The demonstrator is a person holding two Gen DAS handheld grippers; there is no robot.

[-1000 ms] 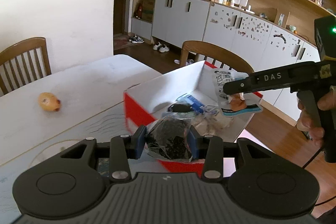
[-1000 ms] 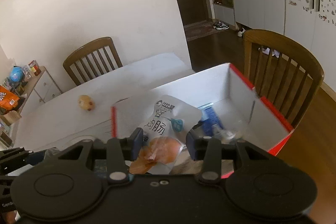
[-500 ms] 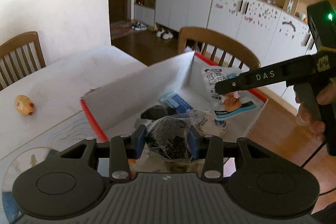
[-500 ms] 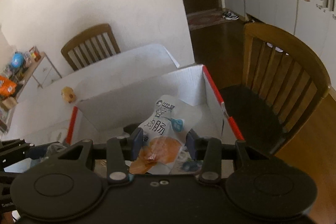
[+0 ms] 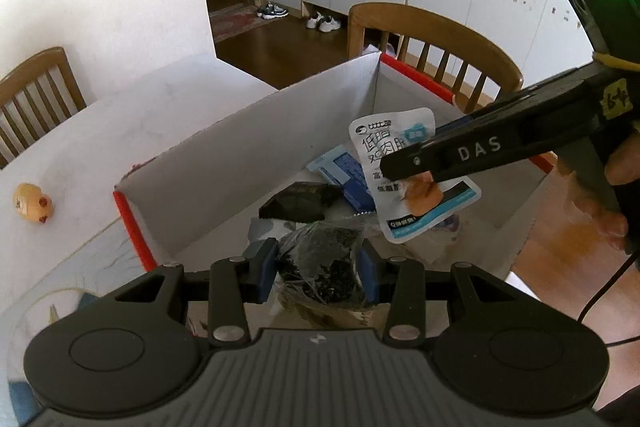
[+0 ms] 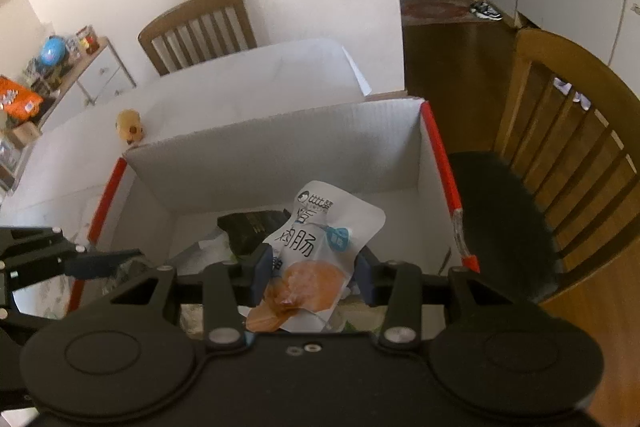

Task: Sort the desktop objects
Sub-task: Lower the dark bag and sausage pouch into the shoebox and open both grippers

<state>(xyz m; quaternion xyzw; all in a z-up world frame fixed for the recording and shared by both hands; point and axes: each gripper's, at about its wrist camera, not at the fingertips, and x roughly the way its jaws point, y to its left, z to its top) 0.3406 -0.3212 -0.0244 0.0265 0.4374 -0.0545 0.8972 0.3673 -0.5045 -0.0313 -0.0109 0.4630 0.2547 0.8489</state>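
Both claws over the box (image 5: 256,131) now! Left claw (image 5: 318,269) clamped on a clear bag (image 5: 320,259) of dark bits; right claw (image 6: 310,273) gripping the white pouch (image 6: 320,247). Yellow toy (image 5: 33,209) sits at nine o'clock on the desk (image 5: 120,123).

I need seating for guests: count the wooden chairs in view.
2. One wooden chair stands at the table's far side against the wall; the other wooden chair stands right of the cardboard box. More may be out of view.
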